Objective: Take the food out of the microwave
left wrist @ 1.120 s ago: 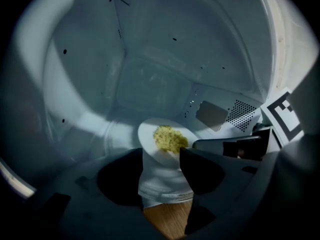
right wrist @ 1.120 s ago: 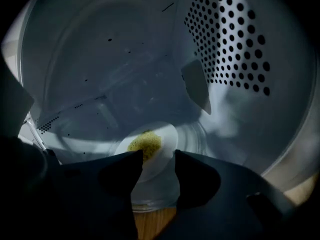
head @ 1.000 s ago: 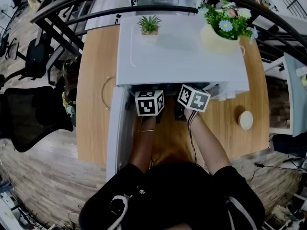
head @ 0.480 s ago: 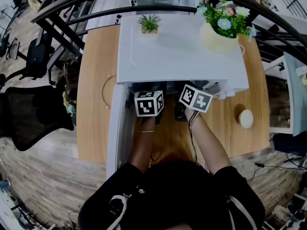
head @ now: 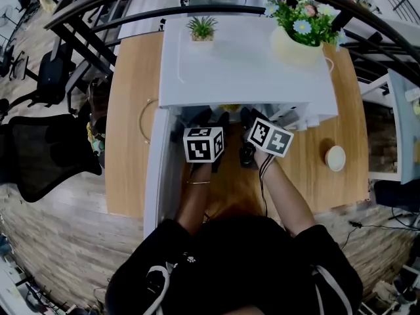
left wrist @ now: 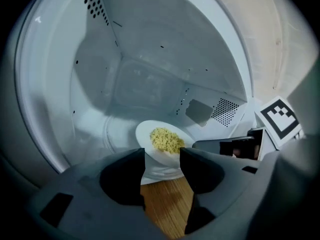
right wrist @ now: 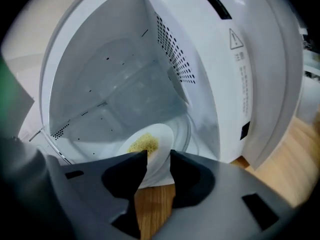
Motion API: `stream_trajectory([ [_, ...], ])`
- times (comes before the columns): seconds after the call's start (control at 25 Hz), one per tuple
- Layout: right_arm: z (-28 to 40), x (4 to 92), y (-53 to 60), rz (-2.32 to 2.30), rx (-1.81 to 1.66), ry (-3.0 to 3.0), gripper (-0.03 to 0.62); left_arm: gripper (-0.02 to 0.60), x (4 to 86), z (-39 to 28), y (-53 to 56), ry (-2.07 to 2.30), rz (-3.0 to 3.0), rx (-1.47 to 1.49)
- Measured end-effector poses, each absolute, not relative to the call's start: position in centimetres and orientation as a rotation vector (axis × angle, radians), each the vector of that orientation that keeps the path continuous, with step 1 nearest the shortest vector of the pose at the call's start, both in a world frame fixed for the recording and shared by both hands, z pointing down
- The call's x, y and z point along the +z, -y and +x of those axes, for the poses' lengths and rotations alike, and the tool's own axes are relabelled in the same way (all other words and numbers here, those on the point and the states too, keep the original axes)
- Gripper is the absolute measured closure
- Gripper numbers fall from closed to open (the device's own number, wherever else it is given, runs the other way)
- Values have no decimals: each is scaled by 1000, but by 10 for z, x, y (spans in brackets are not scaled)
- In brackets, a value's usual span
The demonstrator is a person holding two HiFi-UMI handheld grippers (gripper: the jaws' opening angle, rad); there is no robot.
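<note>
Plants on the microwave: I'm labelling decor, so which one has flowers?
The right-hand plant in the cream pot, with blue and pink blossoms; the small left plant is only green spikes.

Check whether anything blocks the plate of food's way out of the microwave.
Nothing visible does. The plate sits at the open mouth of the microwave, its rim held by the left gripper and right gripper; the door is swung aside left, and the wooden table lies below.

Black top w/ white print; hand-held grippers dk grey, b/w marker cubes.
</note>
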State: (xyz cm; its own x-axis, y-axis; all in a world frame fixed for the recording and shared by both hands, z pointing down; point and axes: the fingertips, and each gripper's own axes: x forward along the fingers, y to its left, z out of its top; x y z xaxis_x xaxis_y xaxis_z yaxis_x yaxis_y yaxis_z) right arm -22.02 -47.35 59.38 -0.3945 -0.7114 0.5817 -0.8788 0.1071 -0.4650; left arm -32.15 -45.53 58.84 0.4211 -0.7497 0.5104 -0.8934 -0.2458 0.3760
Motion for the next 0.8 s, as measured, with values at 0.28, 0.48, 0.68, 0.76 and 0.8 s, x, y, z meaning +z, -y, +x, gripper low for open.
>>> stream_trajectory([
  [0.28, -213, 593, 454, 1590, 1207, 2167, 451, 368, 588, -315, 435, 1369, 2049, 288],
  [0.48, -208, 597, 446, 1581, 1211, 2165, 453, 368, 593, -310, 423, 1356, 2033, 280],
  [0.68, -206, 591, 445, 1593, 1233, 2195, 453, 369, 591, -314, 419, 1364, 2016, 250],
  [0.76, -203, 591, 443, 1610, 1271, 2196, 453, 368, 590, -319, 419, 1371, 1993, 217],
  [0.8, -202, 593, 441, 1615, 1304, 2191, 453, 368, 591, -321, 419, 1367, 1976, 194],
])
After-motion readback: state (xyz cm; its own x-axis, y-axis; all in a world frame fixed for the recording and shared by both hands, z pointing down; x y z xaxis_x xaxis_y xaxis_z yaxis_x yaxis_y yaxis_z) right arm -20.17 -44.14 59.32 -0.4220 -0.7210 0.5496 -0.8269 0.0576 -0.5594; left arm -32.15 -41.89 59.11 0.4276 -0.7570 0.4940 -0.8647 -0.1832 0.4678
